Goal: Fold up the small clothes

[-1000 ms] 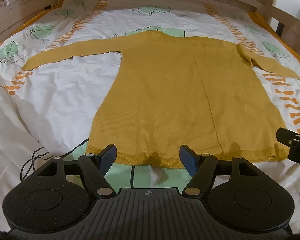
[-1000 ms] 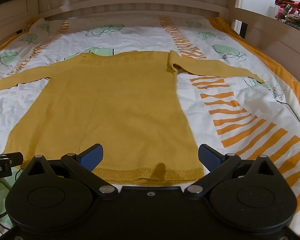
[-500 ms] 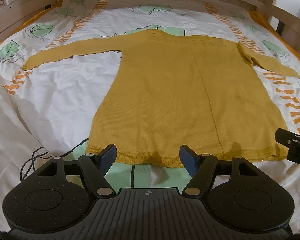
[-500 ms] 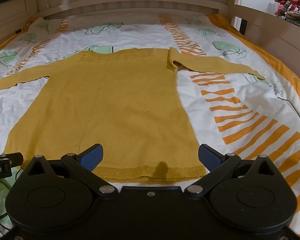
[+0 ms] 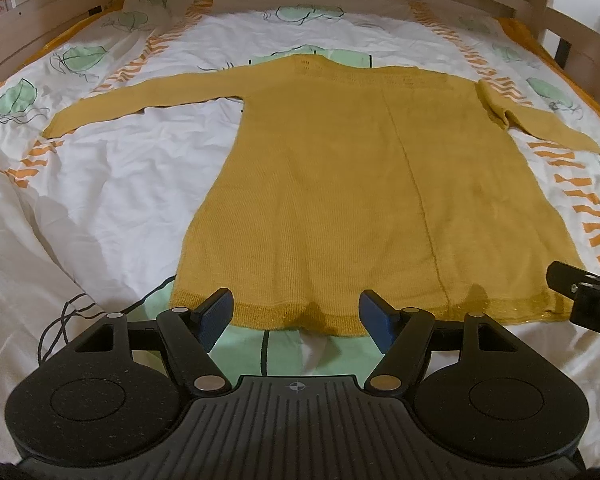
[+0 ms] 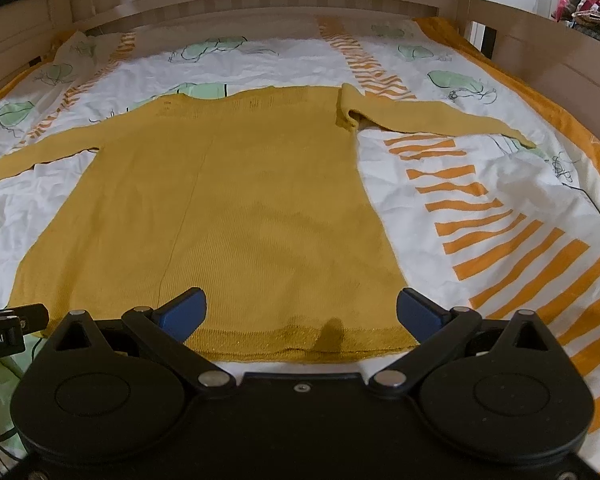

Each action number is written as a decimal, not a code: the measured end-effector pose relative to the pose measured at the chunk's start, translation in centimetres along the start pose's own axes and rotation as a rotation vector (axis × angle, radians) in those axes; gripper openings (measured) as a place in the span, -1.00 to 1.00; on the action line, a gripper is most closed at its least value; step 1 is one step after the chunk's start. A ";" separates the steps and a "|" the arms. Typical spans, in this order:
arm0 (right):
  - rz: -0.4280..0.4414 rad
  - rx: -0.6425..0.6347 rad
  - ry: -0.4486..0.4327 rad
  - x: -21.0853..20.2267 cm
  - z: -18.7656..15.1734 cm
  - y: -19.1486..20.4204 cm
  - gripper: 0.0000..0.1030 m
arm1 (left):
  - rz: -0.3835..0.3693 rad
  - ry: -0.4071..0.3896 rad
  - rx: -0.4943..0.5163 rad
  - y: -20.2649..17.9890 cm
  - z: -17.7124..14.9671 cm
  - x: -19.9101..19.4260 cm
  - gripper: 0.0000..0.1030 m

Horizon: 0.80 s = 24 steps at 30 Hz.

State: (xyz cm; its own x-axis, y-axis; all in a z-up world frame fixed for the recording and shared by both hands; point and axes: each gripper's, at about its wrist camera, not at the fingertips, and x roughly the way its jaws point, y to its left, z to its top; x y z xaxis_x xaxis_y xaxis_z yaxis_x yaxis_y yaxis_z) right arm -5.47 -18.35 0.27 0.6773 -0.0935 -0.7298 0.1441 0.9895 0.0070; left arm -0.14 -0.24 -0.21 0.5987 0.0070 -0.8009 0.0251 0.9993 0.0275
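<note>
Both my left tool (image 5: 296,318) and right tool (image 6: 300,310) stay spread, edging slightly forward over the sweater (image 5: 364,184) hem at frame bottom.

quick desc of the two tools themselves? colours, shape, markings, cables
Both match: matte black bodies with two round speckled discs, black linkage arms on silver pivot pins, blue finger pads. The left tool has a ribbed centre plate with a small crosshair mark. The right tool has a smooth plate with a screw; white lettering shows on its side. A thin black cable trails near the left tool.
</note>
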 end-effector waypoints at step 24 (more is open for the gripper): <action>-0.012 -0.062 0.063 3.4 3.1 0.9 0.96 | 0.027 0.101 0.005 0.1 4.1 2.9 0.32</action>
State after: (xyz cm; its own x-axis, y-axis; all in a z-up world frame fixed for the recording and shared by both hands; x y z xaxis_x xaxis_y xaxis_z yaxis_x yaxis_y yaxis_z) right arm -0.81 -18.12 -0.05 0.6284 -0.1003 -0.7714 0.1060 0.9934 -0.0428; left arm 4.87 -0.26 -0.12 0.5154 0.0380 -0.8561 0.0144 0.9985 0.0530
